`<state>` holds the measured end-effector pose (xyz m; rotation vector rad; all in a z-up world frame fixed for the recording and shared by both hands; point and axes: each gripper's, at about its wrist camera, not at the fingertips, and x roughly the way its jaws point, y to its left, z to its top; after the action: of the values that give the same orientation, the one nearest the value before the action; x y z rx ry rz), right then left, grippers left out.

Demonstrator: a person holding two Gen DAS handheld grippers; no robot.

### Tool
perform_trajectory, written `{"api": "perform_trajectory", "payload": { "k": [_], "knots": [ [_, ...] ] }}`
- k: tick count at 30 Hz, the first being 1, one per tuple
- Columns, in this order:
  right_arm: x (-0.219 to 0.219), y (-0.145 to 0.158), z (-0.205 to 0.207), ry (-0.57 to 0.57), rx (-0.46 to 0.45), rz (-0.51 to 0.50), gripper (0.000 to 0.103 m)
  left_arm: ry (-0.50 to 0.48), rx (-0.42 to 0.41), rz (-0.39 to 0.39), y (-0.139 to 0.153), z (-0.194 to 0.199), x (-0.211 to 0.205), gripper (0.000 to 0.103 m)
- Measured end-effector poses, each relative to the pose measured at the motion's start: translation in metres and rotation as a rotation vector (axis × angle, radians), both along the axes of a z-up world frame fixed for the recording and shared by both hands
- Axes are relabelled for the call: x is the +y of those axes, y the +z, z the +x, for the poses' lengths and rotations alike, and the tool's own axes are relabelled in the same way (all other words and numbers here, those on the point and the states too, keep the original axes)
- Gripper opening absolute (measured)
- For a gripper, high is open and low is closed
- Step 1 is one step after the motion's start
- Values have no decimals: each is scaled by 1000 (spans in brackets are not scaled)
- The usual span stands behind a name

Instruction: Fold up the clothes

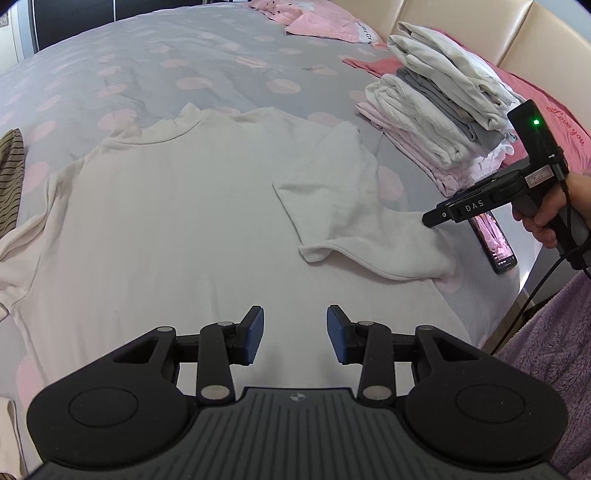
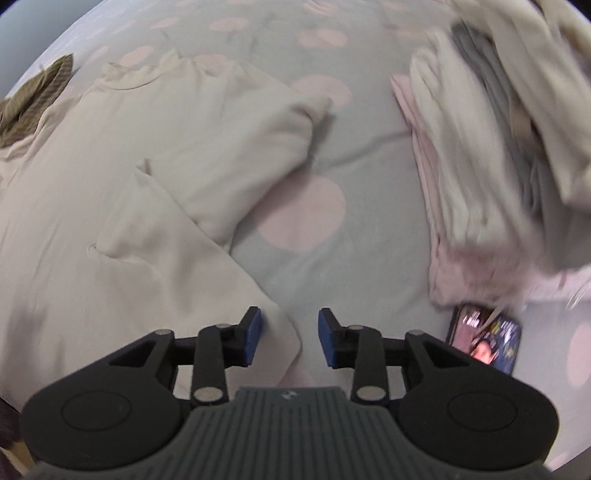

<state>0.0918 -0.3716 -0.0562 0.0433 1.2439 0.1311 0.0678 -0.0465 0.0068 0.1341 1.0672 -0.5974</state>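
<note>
White shirt (image 1: 166, 221) spread flat on bed (image 1: 147, 62) for folding, sleeve (image 1: 332, 192) tucked inward; left tool (image 1: 295, 334) and right tool (image 2: 290, 338) apart, empty, poised over fabric.

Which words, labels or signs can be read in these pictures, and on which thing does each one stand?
"DAS": white letters on the black right gripper.
"Love you": red stitched script on the dark pink pillow.
Partly cut letters, perhaps "er Cr", on the light pink pillow: not surely readable.
Small white label on the black gripper handle: too small to read.
Lit screen of the black phone: blurred.
</note>
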Motion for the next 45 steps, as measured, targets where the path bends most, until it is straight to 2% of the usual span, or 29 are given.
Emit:
{"api": "perform_trajectory", "payload": {
  "k": [2, 3, 4, 7, 9, 11, 14, 17, 20, 25, 28, 36, 40, 45],
  "knots": [
    [-3, -7, -1, -27, 24, 49, 40, -3, -1, 3, -1, 0, -1, 35],
    [-1, -7, -2, -27, 29, 65, 20, -3, -2, 3, -1, 0, -1, 35],
    [3, -5, -2, -22, 25, 71, 9, -2, -4, 3, -1, 0, -1, 35],
    [17, 19, -6, 22, -46, 72, 8, 9, -10, 7, -1, -1, -1, 35],
    [31, 40, -13, 75, -97, 107, 8, 14, -13, 11, -1, -1, 0, 35],
    [53, 60, -23, 163, -138, 121, 8, 20, -13, 16, -1, -2, 2, 35],
    [93, 84, -48, 321, -194, 80, 8, 26, -12, 16, -1, -2, 5, 35],
    [131, 93, -74, 477, -248, 39, 8, 26, -18, 17, 0, -4, 7, 35],
    [163, 84, -94, 596, -248, 29, 8, 30, -25, 17, 1, -6, 10, 35],
    [195, 54, -118, 729, -169, 49, 23, 39, -35, 16, 4, -8, 16, 35],
    [190, 47, -123, 737, -145, 55, 31, 36, -42, 8, 6, -12, 20, 35],
    [157, 25, -106, 572, -79, 16, 32, -22, 26, 29, -19, -28, 21, 40],
    [156, 11, -106, 571, -48, 5, 32, -61, 77, 49, -43, -35, 16, 41],
    [160, 6, -109, 604, -40, 12, 32, -113, 97, 133, -70, -44, 4, 38]
  ]
}}
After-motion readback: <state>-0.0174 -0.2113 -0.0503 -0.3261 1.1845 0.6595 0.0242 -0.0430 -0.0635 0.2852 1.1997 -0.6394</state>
